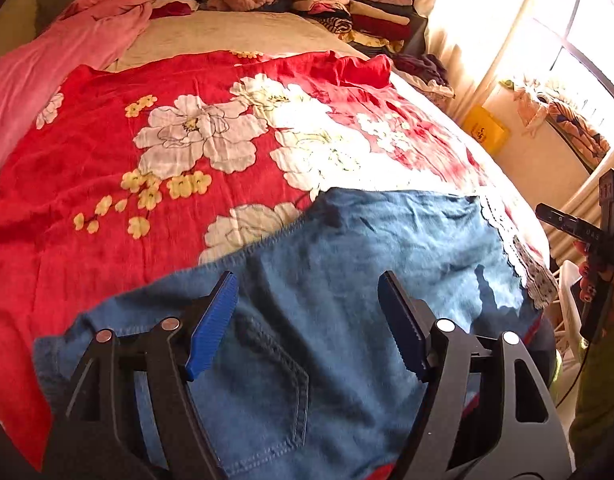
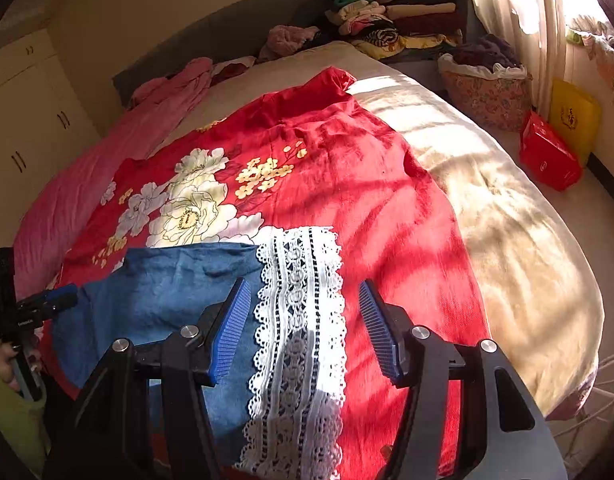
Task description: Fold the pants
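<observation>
On the bed, the jeans (image 1: 347, 280) lie flat on a red flowered sheet (image 1: 147, 152), spread across its near end, probably so there's a smooth base to fold on. Left gripper (image 1: 307, 320) hovers over the waist and back-pocket (image 1: 275, 380) end, jaws wide, nothing between them; can't tell if the tips touch the denim. Right gripper (image 2: 303, 332) sits over the white lace hem (image 2: 299, 300) at the leg end, jaws also wide and empty, straddling the lace band. One gripper per end looks like setup for a lengthwise fold: pinch both ends, bring hem to waist or the reverse. Fold looks not yet started, since the denim shows as a single flat layer. Lace is thin and holey, so a pinch may catch only one layer. Stacked clothes (image 2: 399, 16) by the headboard are likely the done pile.
</observation>
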The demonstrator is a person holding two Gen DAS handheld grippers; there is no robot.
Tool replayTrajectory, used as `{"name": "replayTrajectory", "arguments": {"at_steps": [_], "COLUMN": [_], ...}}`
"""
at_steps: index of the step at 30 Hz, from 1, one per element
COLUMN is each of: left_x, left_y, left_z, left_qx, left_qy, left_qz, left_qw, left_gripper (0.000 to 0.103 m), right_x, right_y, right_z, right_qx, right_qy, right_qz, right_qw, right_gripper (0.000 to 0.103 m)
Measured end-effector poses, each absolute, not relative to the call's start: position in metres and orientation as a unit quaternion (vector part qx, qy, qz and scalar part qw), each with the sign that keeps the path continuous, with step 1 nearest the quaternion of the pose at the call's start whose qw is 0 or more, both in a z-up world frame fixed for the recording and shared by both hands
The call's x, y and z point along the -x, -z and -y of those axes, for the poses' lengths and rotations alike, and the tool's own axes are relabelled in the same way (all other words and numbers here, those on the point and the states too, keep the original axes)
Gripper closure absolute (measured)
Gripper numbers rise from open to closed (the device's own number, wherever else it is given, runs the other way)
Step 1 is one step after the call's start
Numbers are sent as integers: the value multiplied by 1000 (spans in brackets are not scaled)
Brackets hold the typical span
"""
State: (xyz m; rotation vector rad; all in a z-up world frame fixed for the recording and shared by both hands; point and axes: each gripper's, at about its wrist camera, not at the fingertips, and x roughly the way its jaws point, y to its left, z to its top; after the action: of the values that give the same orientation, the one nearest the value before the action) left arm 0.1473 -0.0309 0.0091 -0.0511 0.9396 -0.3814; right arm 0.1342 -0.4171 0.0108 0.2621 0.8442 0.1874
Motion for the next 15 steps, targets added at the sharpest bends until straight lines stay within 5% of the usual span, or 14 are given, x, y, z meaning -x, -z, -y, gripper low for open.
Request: {"name": "replayTrajectory", "arguments": {"at_steps": [13,15], "left_x": [-223,-229], "left_y": [34,42], "left_z": [80,81], "left_qx": [5,14], "left_qy": [196,193], "left_qz": [-494,-502], "left_qw": [847,843], "left_gripper": [35,36], "right_x": [-202,-203], "right_y": [42,46], "right_z": [412,409], "right_qx": [-144,-138], "right_qy": [-127,-134], "right_qz": [-471,-476], "right_qw": [861,858], "right_gripper": [48,56]}}
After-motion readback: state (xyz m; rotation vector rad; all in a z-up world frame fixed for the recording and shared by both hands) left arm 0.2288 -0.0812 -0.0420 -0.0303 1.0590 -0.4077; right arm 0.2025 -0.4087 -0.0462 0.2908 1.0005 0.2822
